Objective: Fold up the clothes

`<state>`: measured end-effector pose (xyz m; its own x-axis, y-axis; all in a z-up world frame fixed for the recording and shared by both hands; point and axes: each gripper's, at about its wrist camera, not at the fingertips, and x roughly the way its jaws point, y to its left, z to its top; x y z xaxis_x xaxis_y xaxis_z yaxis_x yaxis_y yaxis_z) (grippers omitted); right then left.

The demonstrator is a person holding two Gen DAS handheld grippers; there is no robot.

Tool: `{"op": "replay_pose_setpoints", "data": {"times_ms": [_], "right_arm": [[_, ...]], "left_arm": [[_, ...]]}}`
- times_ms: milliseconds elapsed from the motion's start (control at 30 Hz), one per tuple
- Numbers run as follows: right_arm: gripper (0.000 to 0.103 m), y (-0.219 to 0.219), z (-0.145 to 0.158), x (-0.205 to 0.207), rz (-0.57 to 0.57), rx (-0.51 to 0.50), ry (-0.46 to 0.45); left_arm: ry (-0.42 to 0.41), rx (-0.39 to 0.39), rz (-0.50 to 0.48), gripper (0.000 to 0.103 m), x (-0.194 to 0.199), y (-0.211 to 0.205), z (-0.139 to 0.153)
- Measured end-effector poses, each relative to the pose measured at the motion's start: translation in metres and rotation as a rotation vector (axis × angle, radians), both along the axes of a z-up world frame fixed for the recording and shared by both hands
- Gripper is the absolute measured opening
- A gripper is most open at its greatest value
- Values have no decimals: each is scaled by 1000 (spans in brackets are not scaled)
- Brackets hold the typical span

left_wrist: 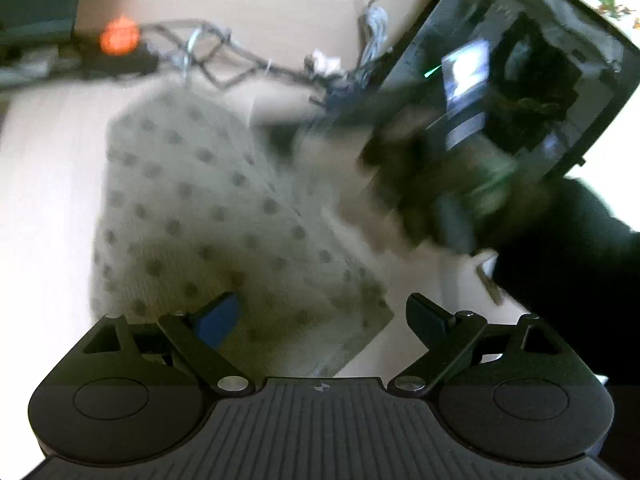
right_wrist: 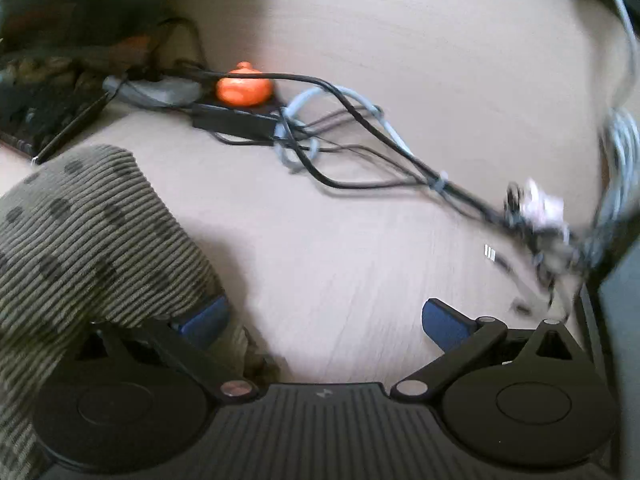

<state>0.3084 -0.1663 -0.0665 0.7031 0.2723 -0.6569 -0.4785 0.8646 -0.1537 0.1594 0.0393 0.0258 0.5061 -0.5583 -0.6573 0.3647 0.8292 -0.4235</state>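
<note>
A folded grey garment with dark dots (left_wrist: 224, 216) lies on the pale wooden table in the left wrist view, blurred by motion. My left gripper (left_wrist: 320, 322) hovers open over its near corner, nothing between the fingers. The other gripper tool (left_wrist: 492, 92), held by a person's hand in a dark sleeve, is above the garment's right side. In the right wrist view the same ribbed, dotted garment (right_wrist: 88, 240) fills the left side. My right gripper (right_wrist: 326, 320) is open, its left finger (right_wrist: 204, 320) against the cloth's edge and bare table between the fingers.
A tangle of black and grey cables (right_wrist: 352, 140) runs across the table to a black box (right_wrist: 236, 122). An orange teapot-shaped thing (right_wrist: 244, 88) sits at the back. A dark object (right_wrist: 44, 120) lies at the far left. Bare table (right_wrist: 360, 260) stretches ahead of the right gripper.
</note>
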Motion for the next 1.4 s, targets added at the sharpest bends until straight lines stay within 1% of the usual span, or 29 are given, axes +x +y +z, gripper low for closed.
{"op": "replay_pose_setpoints", "data": {"times_ms": [67,100,133,167,233,267,333,367,467,500,533,567,600,633,667,700,800,867,967,1000,1067,1133,1200,1300,1367,1400], "right_arm": [[103,-8,9,-6,-20,13,-13],[103,-13,13,-9,-29,19,-20],[103,-17,17,-13,-39,26,-27],[103,-21,21,-16,-49,32,-34],[103,-29,32,-23,-62,58,-48],[103,-31,41,-27,-56,96,-57],[103,-35,57,-38,-40,167,-73],[103,-35,64,-46,-26,193,-79],[103,-27,71,-70,39,250,-72],[103,-19,65,-76,69,232,-68],[103,-9,56,-80,93,190,-70],[103,2,44,-83,107,131,-65],[103,14,29,-84,101,53,-50],[103,22,15,-84,88,4,-37],[103,24,6,-85,71,2,-35],[103,23,3,-86,52,27,-42],[103,16,3,-87,21,59,-24],[103,13,2,-81,23,86,23],[103,-1,12,-68,93,133,149],[103,-11,19,-73,88,167,147],[103,-30,30,-83,48,213,93],[103,-46,36,-89,4,217,52],[103,-61,41,-94,-38,219,18],[103,-71,43,-92,-77,234,29],[103,-69,43,-91,-66,242,46],[103,-67,43,-91,-58,242,52]], "left_arm": [[-52,12,50,96,5,16,14],[-74,22,89,97,12,25,19],[-84,40,150,97,23,34,21],[-91,60,215,97,37,44,24],[-75,123,324,97,69,58,23],[-74,152,346,97,82,60,22],[-77,216,327,97,106,58,16],[-76,245,297,97,117,53,13],[-71,325,213,98,138,37,0],[-70,344,196,98,143,33,-4],[-64,354,183,98,145,31,-8],[-57,360,171,98,146,29,-13],[-55,369,160,99,147,26,-18],[-55,379,149,100,149,23,-23],[-55,389,138,101,150,20,-27],[-54,398,128,101,152,18,-31],[-45,404,125,102,155,14,-39],[-43,401,132,102,154,14,-39],[-52,389,163,102,146,16,-33],[-59,360,184,102,138,20,-27],[-72,288,229,101,119,29,-13],[-48,144,250,101,92,41,-6],[-4,32,256,101,68,44,-10],[49,4,236,101,38,34,-29],[88,-1,216,101,21,23,-39],[93,-8,208,101,12,18,-41]]}}
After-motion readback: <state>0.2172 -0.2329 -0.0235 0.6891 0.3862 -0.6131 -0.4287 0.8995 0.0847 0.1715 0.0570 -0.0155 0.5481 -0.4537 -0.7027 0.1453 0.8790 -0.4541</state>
